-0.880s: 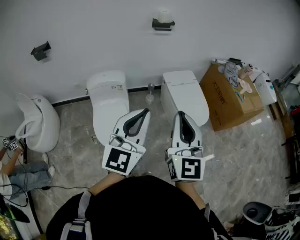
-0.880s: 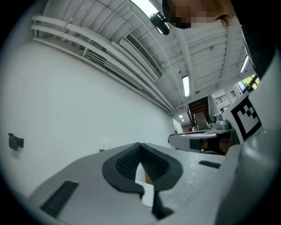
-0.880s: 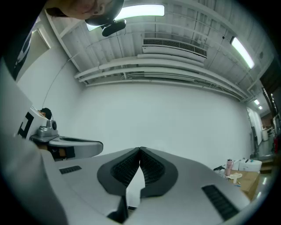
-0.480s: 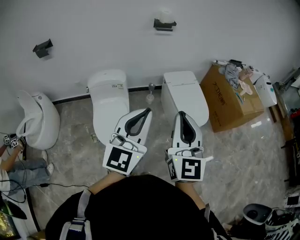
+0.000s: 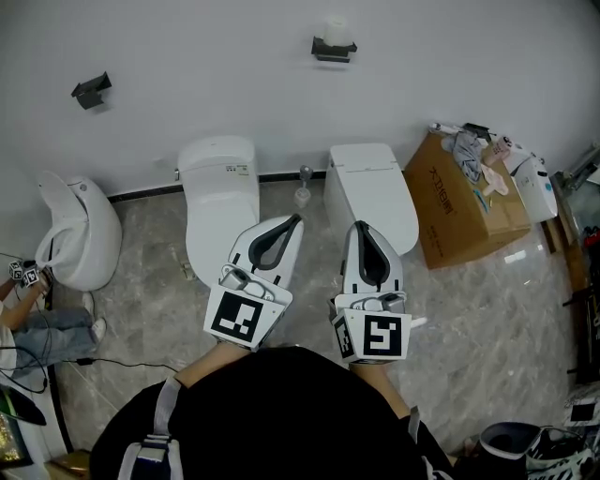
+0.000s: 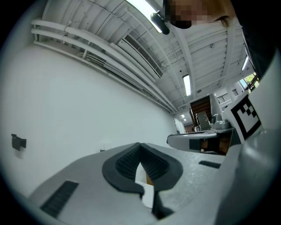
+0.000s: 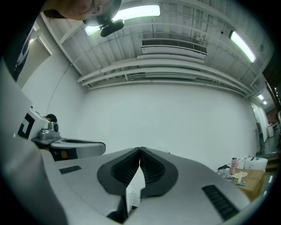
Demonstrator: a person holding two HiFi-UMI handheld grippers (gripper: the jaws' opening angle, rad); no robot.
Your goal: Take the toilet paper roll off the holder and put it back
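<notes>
1. The white wall [image 5: 187,56] fills the top of the head view, above a grey marbled floor [image 5: 487,309].
2. Two white toilets stand against it, one [image 5: 222,202] ahead of the left gripper and one [image 5: 370,192] ahead of the right. A third [image 5: 75,234] stands far left.
3. The cardboard box [image 5: 450,211] at right has dark print on its side, too small to read. So is the tank label [image 5: 230,172].
4. The left gripper [image 5: 295,220] and right gripper [image 5: 361,227] are held near the body, both pressed together with nothing between the jaws.
5. The holder [image 5: 335,49] is high on the wall, well apart from both grippers. An empty bracket [image 5: 91,90] sits further left.
6. The toilet paper roll [image 5: 335,28] sits on that holder, untouched. The task looks not yet begun: the next move calls for stepping closer, raising one gripper and spreading its jaws around the roll.
</notes>
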